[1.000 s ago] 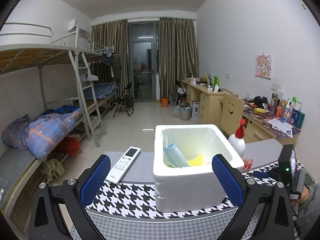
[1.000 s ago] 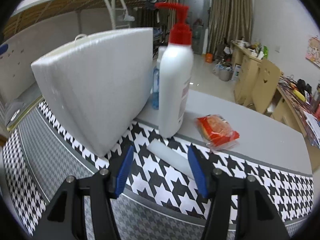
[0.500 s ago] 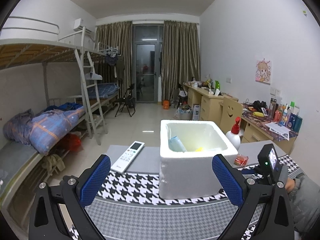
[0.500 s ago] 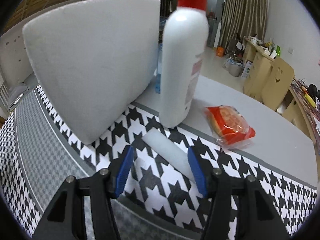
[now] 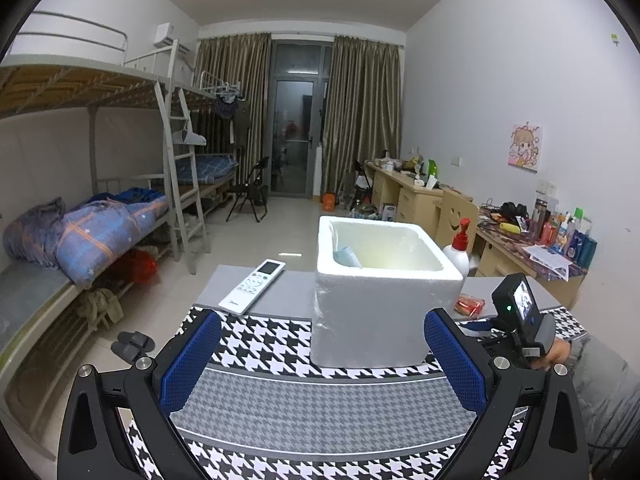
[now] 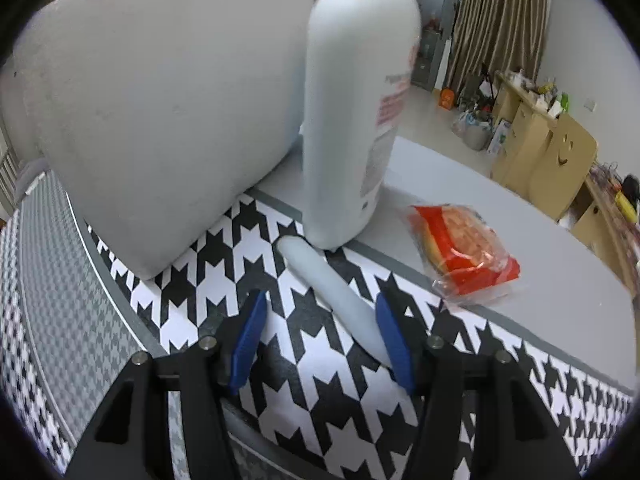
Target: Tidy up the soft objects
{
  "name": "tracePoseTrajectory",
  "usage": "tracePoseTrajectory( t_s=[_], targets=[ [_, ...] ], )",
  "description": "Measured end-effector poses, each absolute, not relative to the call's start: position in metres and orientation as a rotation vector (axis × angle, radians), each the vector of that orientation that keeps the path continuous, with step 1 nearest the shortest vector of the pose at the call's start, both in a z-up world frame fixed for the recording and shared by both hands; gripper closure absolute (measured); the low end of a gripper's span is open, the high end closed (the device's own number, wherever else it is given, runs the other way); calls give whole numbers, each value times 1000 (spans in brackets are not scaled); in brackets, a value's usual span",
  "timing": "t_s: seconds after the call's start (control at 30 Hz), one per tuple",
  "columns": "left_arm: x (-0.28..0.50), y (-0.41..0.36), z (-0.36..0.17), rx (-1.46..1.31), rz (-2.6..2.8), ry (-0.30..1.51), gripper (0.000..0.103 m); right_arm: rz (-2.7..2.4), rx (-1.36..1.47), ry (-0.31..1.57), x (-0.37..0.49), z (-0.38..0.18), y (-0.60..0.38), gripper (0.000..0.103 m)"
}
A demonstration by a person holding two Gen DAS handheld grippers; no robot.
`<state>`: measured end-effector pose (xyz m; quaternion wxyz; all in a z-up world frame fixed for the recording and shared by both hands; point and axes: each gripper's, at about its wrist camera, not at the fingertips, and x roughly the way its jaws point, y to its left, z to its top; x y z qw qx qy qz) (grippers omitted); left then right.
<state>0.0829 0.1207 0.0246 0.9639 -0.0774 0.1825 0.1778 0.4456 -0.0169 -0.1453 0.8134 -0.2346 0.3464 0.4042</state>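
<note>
Materials & finish, tabletop items

Foam box (image 5: 380, 304): matt, grainy styrofoam. Pump bottle (image 6: 360, 112): smooth glossy plastic. Snack pack (image 6: 464, 252): shiny crinkled film. White tube (image 6: 336, 284): smooth, semi-matt. Houndstooth mat (image 6: 200, 288): matt, flat. Fingers (image 5: 188, 364): textured blue pads w/ black plastic frames.

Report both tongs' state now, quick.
Left tongs: open, holding nothing.
Right tongs: open, straddling the white tube, not gripping it.

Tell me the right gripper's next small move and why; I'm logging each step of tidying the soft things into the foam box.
Probably ease the right gripper a little lower and close on the pale soft tube. Its jaws are open, the tube's near end lies between them on the houndstooth cloth, and nothing is gripped yet. The foam box stands just beside it.
</note>
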Motion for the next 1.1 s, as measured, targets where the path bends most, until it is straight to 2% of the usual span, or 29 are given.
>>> tracePoseTrajectory(
  t_s=[0.03, 0.13, 0.2, 0.27, 0.3, 0.37, 0.53, 0.6, 1.0, 1.1],
  targets=[
    [82, 121, 25, -162, 363, 368, 1, 853, -509, 736, 445, -145, -15, 42],
    [77, 124, 25, -175, 366, 365, 1, 842, -523, 748, 444, -143, -13, 54],
    [73, 123, 26, -176, 370, 358, 1, 812, -541, 744, 443, -142, -14, 71],
    [70, 123, 26, -179, 372, 351, 1, 803, -558, 742, 442, -141, -17, 78],
    [67, 122, 26, -180, 373, 347, 1, 800, -566, 737, 441, -140, -18, 86],
    [64, 122, 27, -181, 373, 345, 1, 806, -577, 738, 435, -140, -22, 91],
    [57, 117, 28, -176, 368, 336, 1, 799, -593, 716, 419, -138, -25, 94],
    [52, 115, 29, -174, 366, 330, 1, 800, -583, 718, 414, -136, -27, 101],
    [36, 118, 24, -194, 390, 316, 1, 844, -609, 682, 384, -126, -28, 99],
    [28, 123, 19, -207, 412, 319, 1, 868, -624, 723, 398, -130, -21, 94]
  ],
)
